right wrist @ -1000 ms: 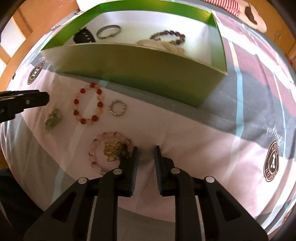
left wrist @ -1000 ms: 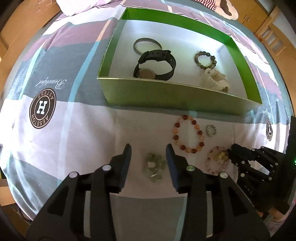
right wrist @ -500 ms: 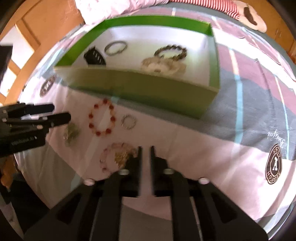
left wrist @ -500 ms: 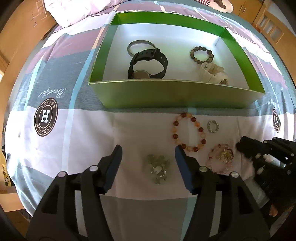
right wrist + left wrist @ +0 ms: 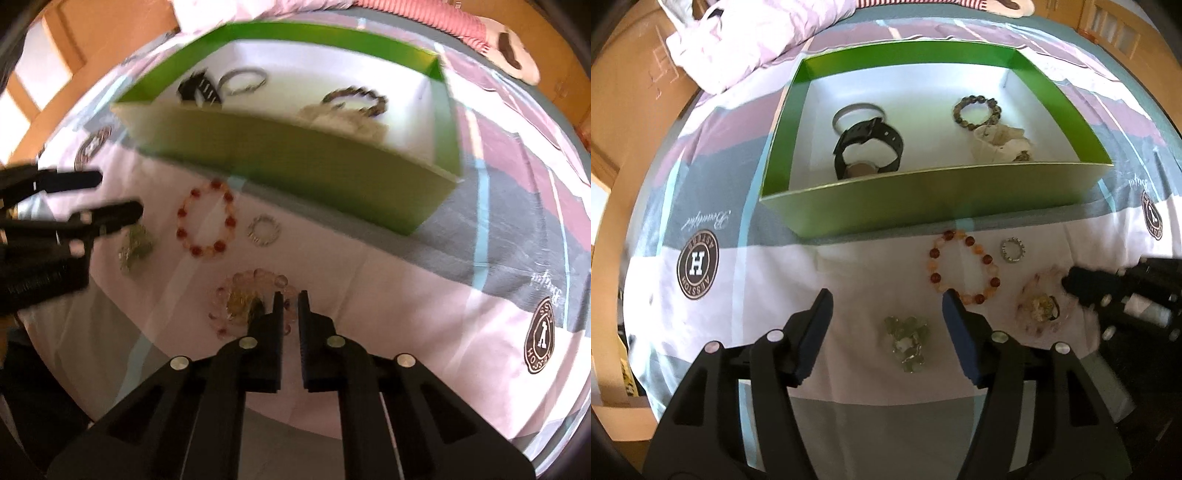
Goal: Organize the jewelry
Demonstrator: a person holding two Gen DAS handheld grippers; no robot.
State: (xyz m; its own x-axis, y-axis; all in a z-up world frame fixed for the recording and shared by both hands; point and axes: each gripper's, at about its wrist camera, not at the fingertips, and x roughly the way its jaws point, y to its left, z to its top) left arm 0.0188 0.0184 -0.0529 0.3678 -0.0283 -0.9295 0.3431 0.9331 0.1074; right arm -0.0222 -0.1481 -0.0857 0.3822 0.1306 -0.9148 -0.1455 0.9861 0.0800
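Observation:
Four loose pieces lie on the bedspread in front of the green box (image 5: 923, 206): a crumpled green bracelet (image 5: 908, 343), a red and orange bead bracelet (image 5: 964, 271), a small silver ring (image 5: 1012, 250) and a pink bead bracelet (image 5: 255, 295) with a gold charm. My left gripper (image 5: 886, 314) hovers open, the green bracelet between its fingers and untouched. My right gripper (image 5: 290, 299) is shut on the right rim of the pink bracelet, which still rests on the cloth. In the left wrist view the right gripper (image 5: 1067, 282) enters from the right.
Inside the box (image 5: 295, 162) lie a black watch (image 5: 868, 151), a silver bangle (image 5: 857, 110), a dark bead bracelet (image 5: 977, 110) and a white piece (image 5: 997, 142). A pillow (image 5: 757, 40) sits at the back left. Wooden bed frame edges the left side.
The left jaws have spread wider over the green bracelet and the hand has drawn back a little. The right jaws have closed onto the pink bracelet's rim.

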